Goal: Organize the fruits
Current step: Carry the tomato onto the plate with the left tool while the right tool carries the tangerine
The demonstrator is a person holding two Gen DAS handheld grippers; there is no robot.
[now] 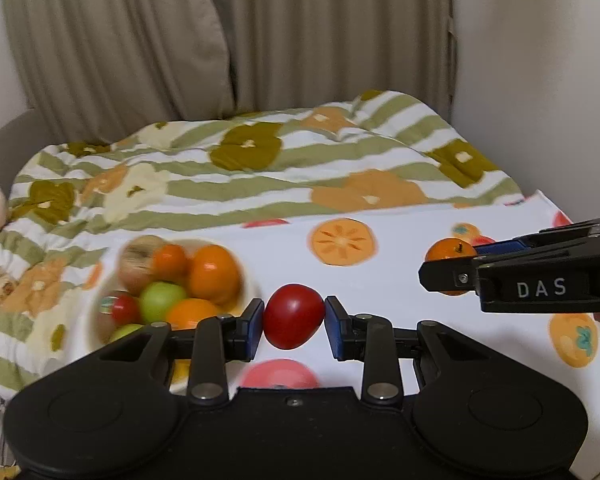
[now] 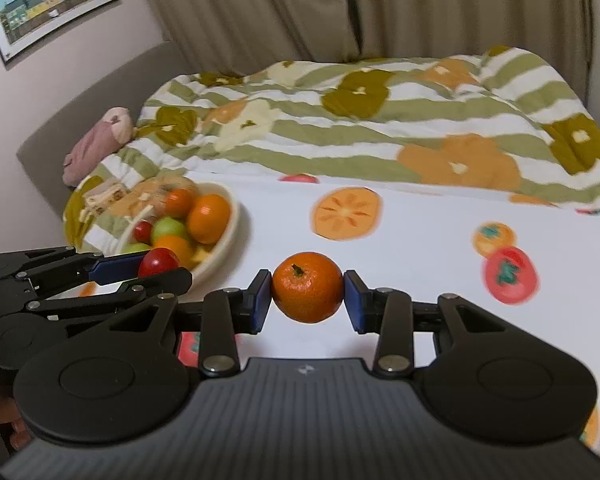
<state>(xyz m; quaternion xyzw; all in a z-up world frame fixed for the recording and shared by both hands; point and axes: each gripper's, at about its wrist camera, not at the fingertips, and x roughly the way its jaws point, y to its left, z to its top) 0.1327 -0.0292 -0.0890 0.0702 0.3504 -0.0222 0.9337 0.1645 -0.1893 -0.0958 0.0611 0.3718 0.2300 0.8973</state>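
Two fruits held clear of the cloth: left gripper (image 1: 294,320) clamped on a red tomato (image 1: 294,317), right gripper (image 2: 307,294) clamped on an orange mandarin (image 2: 307,292), blue pads pressing both sides of each. Probably mid-carry toward the white bowl (image 2: 230,232), already piled with oranges, green apples and red fruit, off to the left of both. Best to keep each squeeze steady, carry level, lower one fruit at a time into a gap in the pile, and spread the pads only once it rests. Risk of bumping: left gripper just beside the bowl rim, grippers near each other. Plenty of bare white printed cloth (image 2: 420,240) ahead and to the right; further back a rumpled striped blanket (image 1: 260,168), then curtains (image 1: 220,32).
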